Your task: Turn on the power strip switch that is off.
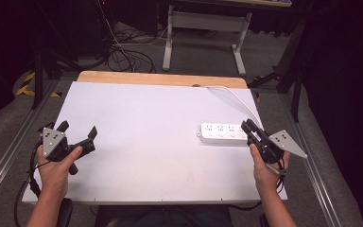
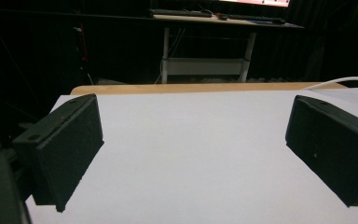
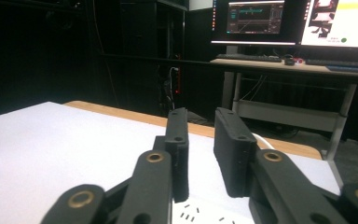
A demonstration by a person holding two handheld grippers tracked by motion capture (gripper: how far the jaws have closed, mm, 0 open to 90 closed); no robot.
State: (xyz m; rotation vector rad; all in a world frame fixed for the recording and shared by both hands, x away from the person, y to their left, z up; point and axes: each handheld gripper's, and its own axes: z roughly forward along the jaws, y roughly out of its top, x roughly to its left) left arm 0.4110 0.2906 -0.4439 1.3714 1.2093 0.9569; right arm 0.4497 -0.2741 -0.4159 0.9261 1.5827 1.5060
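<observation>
Left gripper (image 1: 79, 131) agape, right gripper (image 1: 248, 126) near-closed

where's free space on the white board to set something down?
Most of it is bare. Biggest free patch: the middle, between the left gripper and the power strip, running back to the wooden table edge. The front strip between the two hands is also open. Crowded: the right side, where the right gripper sits at the strip's end, with its white cable behind.

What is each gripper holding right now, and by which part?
Nothing. The left gripper is wide open over bare table. The right gripper hovers above the power strip's end, jaws nearly closed, with nothing between them.
</observation>
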